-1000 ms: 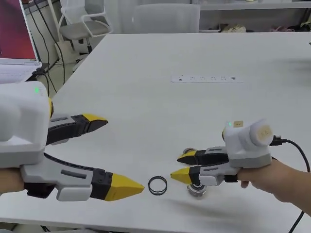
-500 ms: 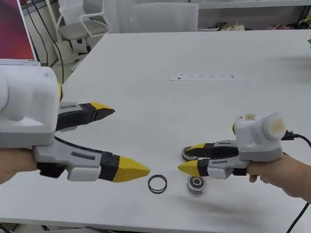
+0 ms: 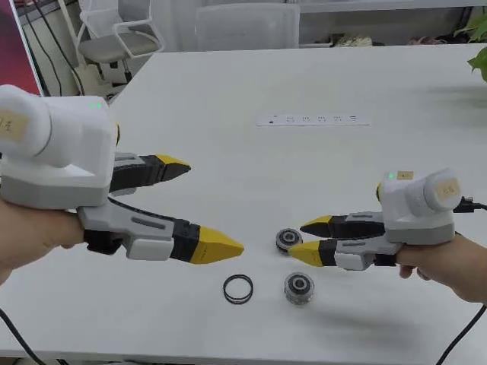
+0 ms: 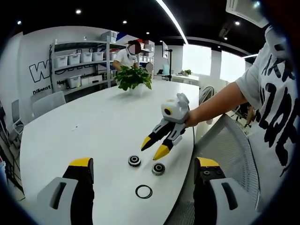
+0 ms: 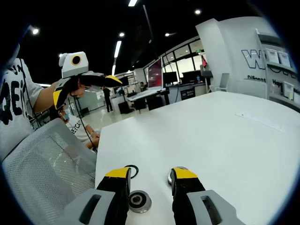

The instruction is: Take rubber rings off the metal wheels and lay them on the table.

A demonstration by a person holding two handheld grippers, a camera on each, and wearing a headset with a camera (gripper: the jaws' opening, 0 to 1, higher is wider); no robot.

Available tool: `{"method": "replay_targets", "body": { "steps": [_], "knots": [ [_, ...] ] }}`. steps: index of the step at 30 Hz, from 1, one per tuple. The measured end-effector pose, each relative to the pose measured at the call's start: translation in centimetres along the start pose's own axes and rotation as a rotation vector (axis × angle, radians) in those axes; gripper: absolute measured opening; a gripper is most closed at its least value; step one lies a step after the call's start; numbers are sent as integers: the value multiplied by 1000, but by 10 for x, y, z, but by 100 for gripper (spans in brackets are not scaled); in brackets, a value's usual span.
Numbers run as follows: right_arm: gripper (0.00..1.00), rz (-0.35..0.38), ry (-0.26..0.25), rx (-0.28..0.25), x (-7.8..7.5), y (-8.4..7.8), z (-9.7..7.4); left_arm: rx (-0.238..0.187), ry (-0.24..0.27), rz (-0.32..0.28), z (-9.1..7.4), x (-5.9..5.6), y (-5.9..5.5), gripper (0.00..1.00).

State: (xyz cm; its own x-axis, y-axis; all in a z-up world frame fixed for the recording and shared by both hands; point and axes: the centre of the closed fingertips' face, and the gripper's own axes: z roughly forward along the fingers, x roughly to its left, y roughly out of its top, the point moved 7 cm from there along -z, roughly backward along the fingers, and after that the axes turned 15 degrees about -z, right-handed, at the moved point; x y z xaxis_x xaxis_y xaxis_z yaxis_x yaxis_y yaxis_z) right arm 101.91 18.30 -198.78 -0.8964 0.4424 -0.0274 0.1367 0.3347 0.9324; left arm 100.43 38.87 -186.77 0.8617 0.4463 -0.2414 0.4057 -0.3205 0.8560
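Where the ring (image 3: 238, 289) lies: flat and loose on the tabletop (image 3: 251, 91), ahead of the left gripper (image 3: 213, 207) and below its lower tip in the head view; just beside the bare wheel, not touching it.
Left gripper: released, jaws spread wide with nothing between them; held above the tabletop, pointing toward the right gripper.
Right gripper (image 3: 299, 239): released, jaws a little apart, holding nothing; raised over the tabletop, tips pointing toward the left gripper.
Bare wheel (image 3: 298, 288): on the tabletop below the right gripper's tips, between the ring and that gripper; silvery rim, dark centre; in the right gripper view it sits low between the jaws.
Dark wheel (image 3: 289, 238): on the tabletop, right at the right gripper's tips in the head view; rim looks dark; partly hidden behind one jaw in the right gripper view.
Contact: in the left gripper view the right gripper's tips hang above both wheels, apart from them.
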Motion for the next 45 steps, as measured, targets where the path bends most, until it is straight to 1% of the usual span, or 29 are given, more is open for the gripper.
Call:
{"method": "replay_targets", "body": {
  "steps": [9, 14, 17, 23, 31, 36, 39, 45],
  "knots": [
    [32, 1, -45, -8, -7, 3, -13, 24, -13, -5, 20, 10, -1, 83],
    [32, -4, -70, -3, -13, 2, -20, 39, -28, 2, 33, 14, -4, 82],
    [31, -7, -80, 5, -15, 0, -22, 47, -30, 0, 43, 18, -6, 82],
    [31, -11, -96, 22, -17, -6, -26, 68, -45, 8, 60, 22, -10, 79],
    [31, -6, -107, 44, -20, -18, -28, 89, -44, -15, 77, 34, -21, 76],
    [31, 1, -111, 53, -22, -23, -27, 124, -44, -4, 88, 38, -31, 74],
    [31, 2, -113, 58, -24, -26, -25, 125, -49, -7, 92, 41, -34, 72],
    [29, 0, -116, 75, -28, -32, -22, 142, -55, -18, 102, 45, -39, 68]
  ]
}}
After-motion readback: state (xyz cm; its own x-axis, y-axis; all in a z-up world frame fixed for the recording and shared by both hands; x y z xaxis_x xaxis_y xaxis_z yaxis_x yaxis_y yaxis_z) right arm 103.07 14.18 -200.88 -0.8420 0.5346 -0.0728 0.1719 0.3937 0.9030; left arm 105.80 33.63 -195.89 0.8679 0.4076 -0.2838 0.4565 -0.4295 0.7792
